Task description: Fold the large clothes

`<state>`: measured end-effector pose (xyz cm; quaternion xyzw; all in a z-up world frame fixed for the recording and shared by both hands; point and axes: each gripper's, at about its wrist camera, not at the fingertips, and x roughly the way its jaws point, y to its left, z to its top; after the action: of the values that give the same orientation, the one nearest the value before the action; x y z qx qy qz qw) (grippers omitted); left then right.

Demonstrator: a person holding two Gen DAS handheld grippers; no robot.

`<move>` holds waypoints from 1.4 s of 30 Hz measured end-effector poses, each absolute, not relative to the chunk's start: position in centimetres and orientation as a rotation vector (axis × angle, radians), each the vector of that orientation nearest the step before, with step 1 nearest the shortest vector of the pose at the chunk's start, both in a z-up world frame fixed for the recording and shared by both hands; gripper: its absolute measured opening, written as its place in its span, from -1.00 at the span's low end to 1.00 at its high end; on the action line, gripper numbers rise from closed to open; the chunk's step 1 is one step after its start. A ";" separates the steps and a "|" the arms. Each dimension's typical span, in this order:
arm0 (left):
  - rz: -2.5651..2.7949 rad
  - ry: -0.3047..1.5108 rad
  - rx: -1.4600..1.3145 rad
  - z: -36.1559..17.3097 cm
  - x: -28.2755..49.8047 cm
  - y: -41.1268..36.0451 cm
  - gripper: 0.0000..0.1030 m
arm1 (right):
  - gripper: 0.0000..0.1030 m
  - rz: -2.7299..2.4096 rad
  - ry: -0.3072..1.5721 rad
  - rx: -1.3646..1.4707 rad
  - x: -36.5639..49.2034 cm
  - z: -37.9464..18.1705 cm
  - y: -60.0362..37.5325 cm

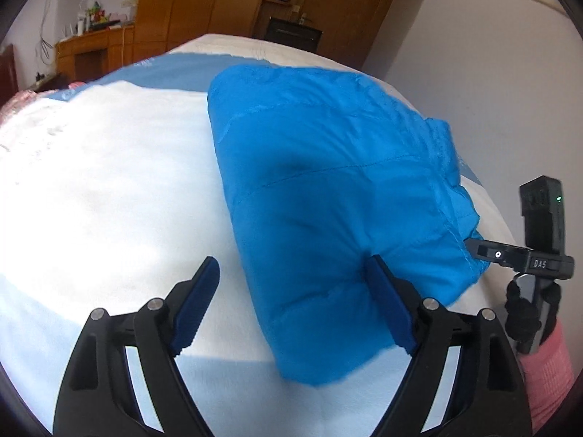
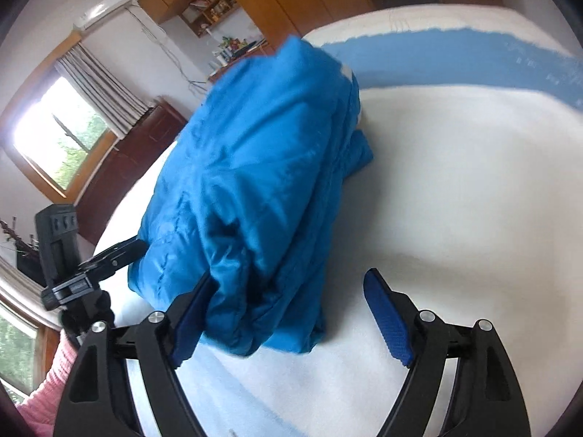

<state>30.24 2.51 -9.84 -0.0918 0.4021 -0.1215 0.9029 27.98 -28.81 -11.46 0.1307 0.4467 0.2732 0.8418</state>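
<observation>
Bed (image 1: 109, 189) fills most of both views, white cover with a blue band (image 2: 455, 58) across the far end. Wooden wardrobe (image 1: 204, 3) and desk (image 1: 91, 54) behind it; a window with curtains (image 2: 62, 134) sits at the left of the right-wrist view.

Blue padded jacket (image 1: 328, 189) lies on the bed folded into a thick bundle, stitched seams across the top, loose layered edges on its right side in the left-wrist view. It rests on the white part of the cover, near end close to both tools.

Left gripper (image 1: 291, 306): jaws spread wide, nothing clamped. Left pad is over bare cover; right pad sits at the jacket's near edge, maybe just touching the fabric, hard to tell.

Right gripper (image 2: 288, 317): jaws also spread wide, not clamped. The jacket's near corner bulges between them and lies against the left pad; the right pad is clear of it, over the cover.

Each view shows the other tool at the jacket's side, held by a hand in a black glove (image 1: 528, 309) with a pink sleeve (image 1: 543, 375).
</observation>
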 end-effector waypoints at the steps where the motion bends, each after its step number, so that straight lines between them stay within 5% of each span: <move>1: -0.235 0.828 -0.170 -9.3 29.6 2.3 0.62 | 0.58 0.566 0.938 0.266 27.9 -10.5 -27.7; 7: -0.101 0.803 -0.138 -6.9 25.7 1.8 0.80 | 0.91 0.479 0.892 0.171 22.9 -6.5 -27.0; 42: 0.065 0.644 -0.024 -0.9 10.7 -2.1 0.88 | 0.92 0.373 0.794 0.001 11.5 -2.3 -22.4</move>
<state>10.73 -2.07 -0.88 -0.0117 0.3163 0.0320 0.9480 11.45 -22.37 -2.31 0.0004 0.3845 0.1803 0.9053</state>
